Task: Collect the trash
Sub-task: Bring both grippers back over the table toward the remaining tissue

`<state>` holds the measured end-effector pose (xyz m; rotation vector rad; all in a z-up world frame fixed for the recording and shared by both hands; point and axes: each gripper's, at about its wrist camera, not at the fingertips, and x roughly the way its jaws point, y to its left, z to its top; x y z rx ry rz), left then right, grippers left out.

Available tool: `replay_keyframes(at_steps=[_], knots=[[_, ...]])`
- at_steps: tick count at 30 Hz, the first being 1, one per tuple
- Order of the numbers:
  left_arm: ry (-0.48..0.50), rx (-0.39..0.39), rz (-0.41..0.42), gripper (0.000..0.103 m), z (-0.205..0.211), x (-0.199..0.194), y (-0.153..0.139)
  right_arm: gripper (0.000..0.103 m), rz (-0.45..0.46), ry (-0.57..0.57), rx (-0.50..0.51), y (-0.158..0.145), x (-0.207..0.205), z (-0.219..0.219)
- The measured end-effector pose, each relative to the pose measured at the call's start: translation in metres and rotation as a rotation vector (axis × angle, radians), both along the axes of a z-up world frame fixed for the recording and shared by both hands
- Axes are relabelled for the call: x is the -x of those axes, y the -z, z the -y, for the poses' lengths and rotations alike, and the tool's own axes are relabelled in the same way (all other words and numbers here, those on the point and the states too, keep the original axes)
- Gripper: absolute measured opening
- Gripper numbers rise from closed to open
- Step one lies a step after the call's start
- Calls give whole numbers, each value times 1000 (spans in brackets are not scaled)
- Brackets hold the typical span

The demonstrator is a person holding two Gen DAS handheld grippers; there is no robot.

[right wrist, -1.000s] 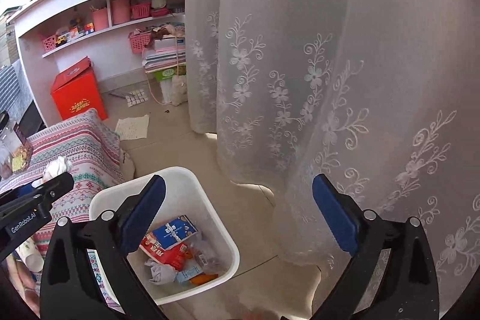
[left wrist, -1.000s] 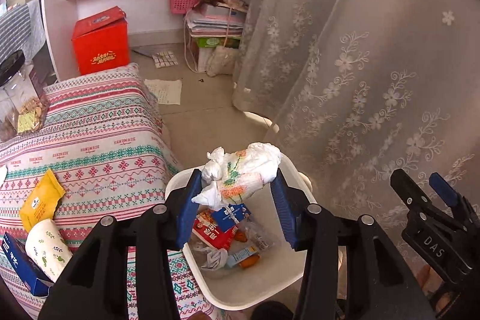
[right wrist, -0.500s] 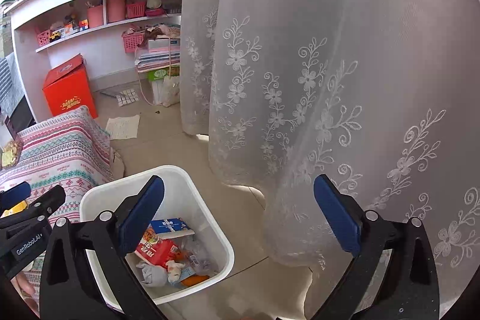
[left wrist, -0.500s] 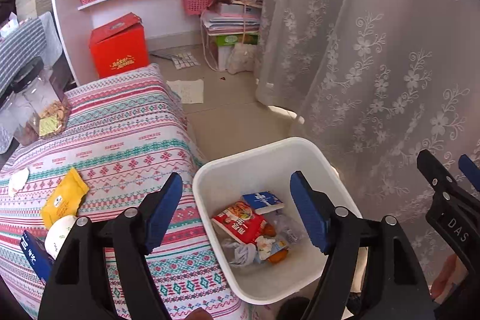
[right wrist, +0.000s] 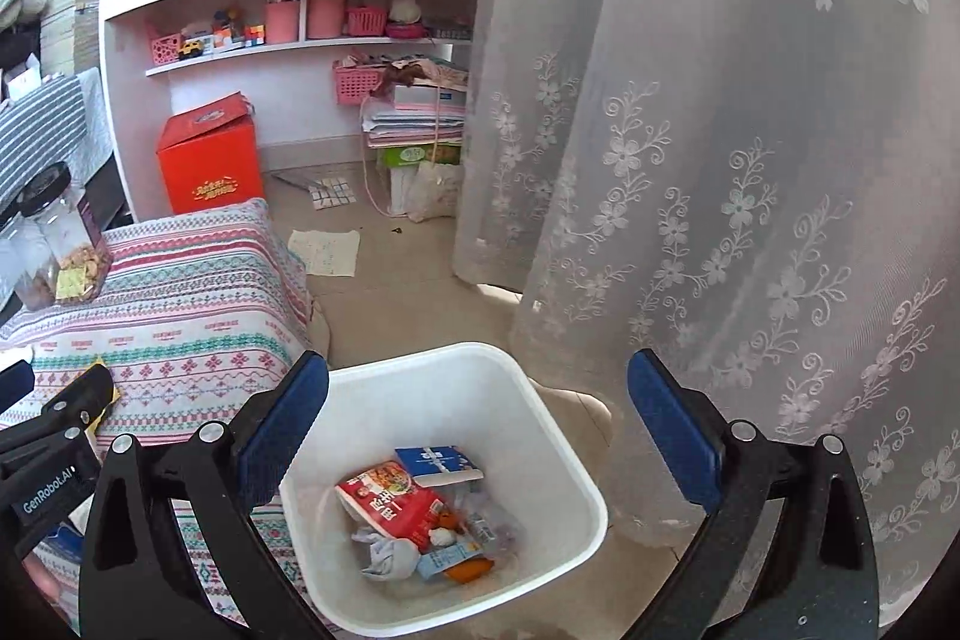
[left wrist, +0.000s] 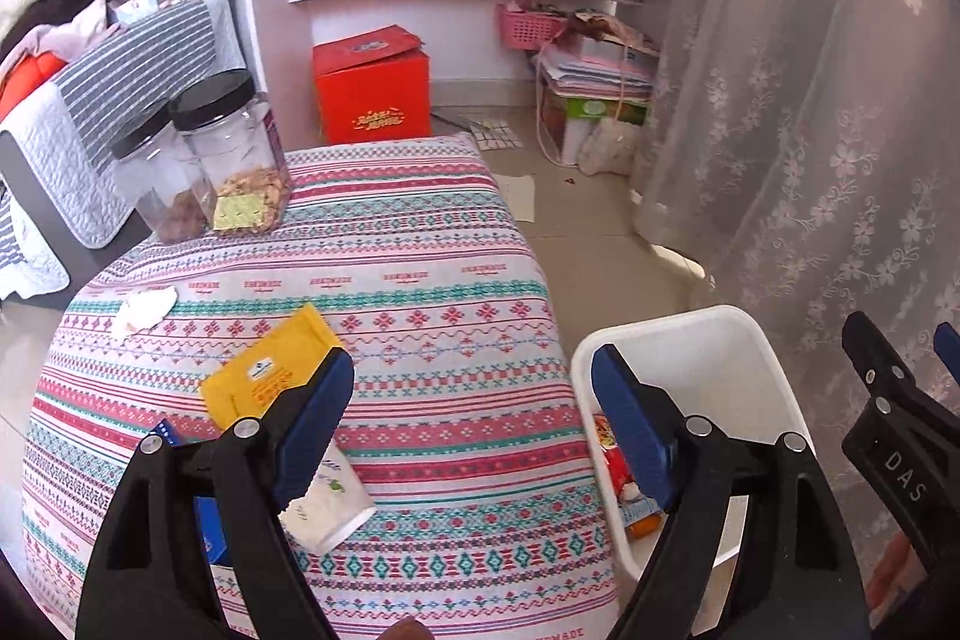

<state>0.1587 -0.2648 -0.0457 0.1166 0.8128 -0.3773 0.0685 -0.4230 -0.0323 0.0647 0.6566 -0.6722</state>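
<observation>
Over the patterned pink-and-teal tablecloth (left wrist: 420,244) | my left gripper (left wrist: 471,418) is hovering, jaws apart, empty | right gripper (right wrist: 477,427) is gaping above the white plastic bin (right wrist: 540,400) | I am judging the flat yellow snack packet (left wrist: 270,370) next: approach low, pinch its edge.

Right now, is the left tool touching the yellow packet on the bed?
Cannot tell. In the left wrist view the left tool is open and its finger overlaps the yellow packet, but that may be only line of sight.

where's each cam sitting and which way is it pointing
Left wrist: on the left hand-held gripper, open, looking down over the patterned bedspread and yellow packet; the right gripper's tip shows at the right edge.
Right wrist: on the right hand-held gripper, open, looking into the white bin beside the lace curtain.
Shared: bin, bedspread, red box.
</observation>
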Motion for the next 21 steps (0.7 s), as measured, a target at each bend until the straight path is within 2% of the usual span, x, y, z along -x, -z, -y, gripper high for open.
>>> replay_keyframes(at_steps=[11,21], knots=[[-151,13,-18,81,-84,-22,1,96,-10,-128,-12,0,-44,-70],[-322,20,-53,82,-174,-40,10,96,-40,-285,23,8,-84,-150]])
